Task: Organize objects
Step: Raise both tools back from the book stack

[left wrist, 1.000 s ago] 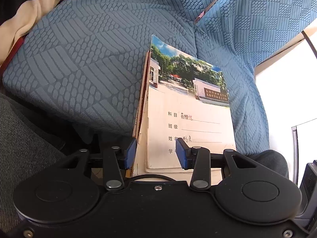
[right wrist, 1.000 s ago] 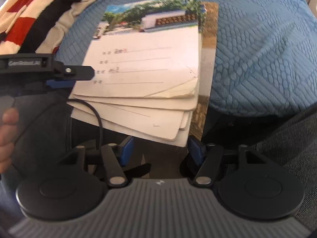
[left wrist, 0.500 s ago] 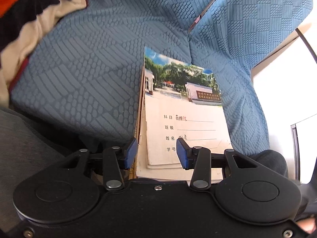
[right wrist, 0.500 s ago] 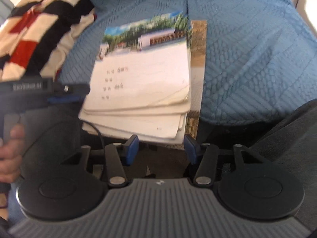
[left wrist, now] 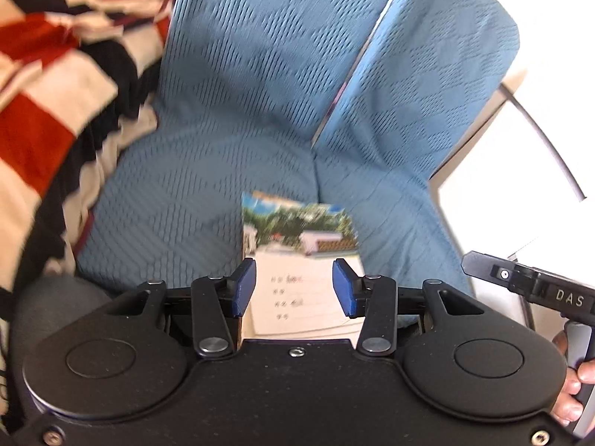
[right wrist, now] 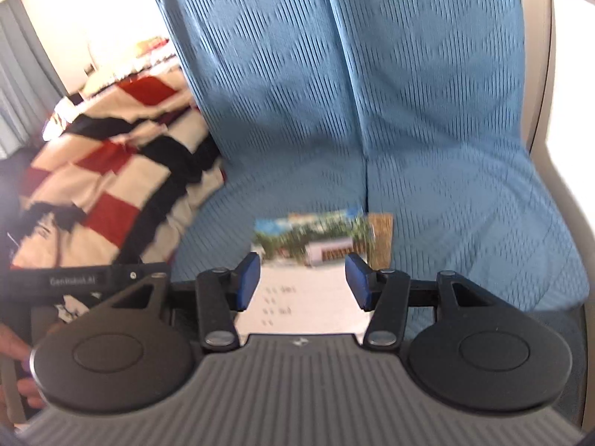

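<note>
A stack of notebooks (left wrist: 301, 230) lies on the seat of a blue-covered sofa (left wrist: 238, 111); the top cover shows a photo of a building over a white form. My left gripper (left wrist: 293, 275) hangs well above the stack, open, with nothing between its blue pads. In the right wrist view the same stack (right wrist: 316, 238) shows a brown-covered book (right wrist: 381, 238) sticking out on its right. My right gripper (right wrist: 303, 271) is also open and empty above it. Both views are motion-blurred.
A red, black and cream striped blanket (left wrist: 55, 93) is heaped on the sofa's left side (right wrist: 111, 171). The sofa's backrest (right wrist: 427, 93) rises behind the stack. A person's hand (left wrist: 572, 390) holds the other gripper's handle at the right edge.
Both grippers have lifted up and back from the notebooks, which now look smaller and lower in each view. More of the backrest and the blanket has come into view. The stack has not moved.
</note>
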Demonstrator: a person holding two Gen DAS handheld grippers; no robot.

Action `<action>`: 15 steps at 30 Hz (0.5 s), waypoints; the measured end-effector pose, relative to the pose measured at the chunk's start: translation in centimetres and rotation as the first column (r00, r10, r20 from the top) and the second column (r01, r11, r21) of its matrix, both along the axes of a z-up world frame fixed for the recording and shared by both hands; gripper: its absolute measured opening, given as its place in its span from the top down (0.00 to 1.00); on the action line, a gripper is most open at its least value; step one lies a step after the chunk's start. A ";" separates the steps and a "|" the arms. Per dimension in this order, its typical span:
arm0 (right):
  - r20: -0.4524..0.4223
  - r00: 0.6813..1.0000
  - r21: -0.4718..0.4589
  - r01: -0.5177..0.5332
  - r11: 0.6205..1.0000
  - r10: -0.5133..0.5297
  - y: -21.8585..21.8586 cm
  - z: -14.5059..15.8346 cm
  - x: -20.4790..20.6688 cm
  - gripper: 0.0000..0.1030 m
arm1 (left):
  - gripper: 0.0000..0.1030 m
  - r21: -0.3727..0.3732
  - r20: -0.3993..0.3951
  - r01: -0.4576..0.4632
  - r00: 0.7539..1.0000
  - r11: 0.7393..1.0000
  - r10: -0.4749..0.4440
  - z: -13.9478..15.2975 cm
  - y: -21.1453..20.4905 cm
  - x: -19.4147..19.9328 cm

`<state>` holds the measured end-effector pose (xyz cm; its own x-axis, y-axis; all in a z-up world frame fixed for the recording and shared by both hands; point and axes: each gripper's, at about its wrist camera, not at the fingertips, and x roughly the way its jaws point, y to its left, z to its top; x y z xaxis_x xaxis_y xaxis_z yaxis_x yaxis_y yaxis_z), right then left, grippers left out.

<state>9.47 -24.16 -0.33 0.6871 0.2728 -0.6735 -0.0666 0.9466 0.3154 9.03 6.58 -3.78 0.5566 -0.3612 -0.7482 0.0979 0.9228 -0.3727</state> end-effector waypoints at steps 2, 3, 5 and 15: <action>0.025 1.000 0.003 0.007 1.000 -0.007 0.0 1.0 -0.6 0.48 | 0.56 0.002 0.028 0.004 1.000 1.000 -0.004 1.5 0.0 -0.5; 0.034 0.999 0.004 0.011 1.000 -0.011 -0.1 1.5 -1.0 0.48 | 0.55 0.001 0.041 0.003 0.999 1.000 -0.003 2.2 -0.1 -0.8; 0.049 0.999 0.007 0.018 1.000 -0.019 -0.1 2.1 -1.7 0.48 | 0.55 0.006 0.066 0.007 0.998 1.000 -0.008 3.2 -0.3 -1.5; 0.049 0.998 -0.024 0.047 0.999 -0.046 0.1 1.7 -5.5 0.48 | 0.52 0.026 0.084 0.007 0.996 1.000 -0.010 4.2 -1.1 -5.6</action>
<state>3.96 -24.01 1.39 0.7308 0.2234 -0.6451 -0.0374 0.9566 0.2889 3.39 5.51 0.37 0.6146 -0.3472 -0.7083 0.1357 0.9311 -0.3386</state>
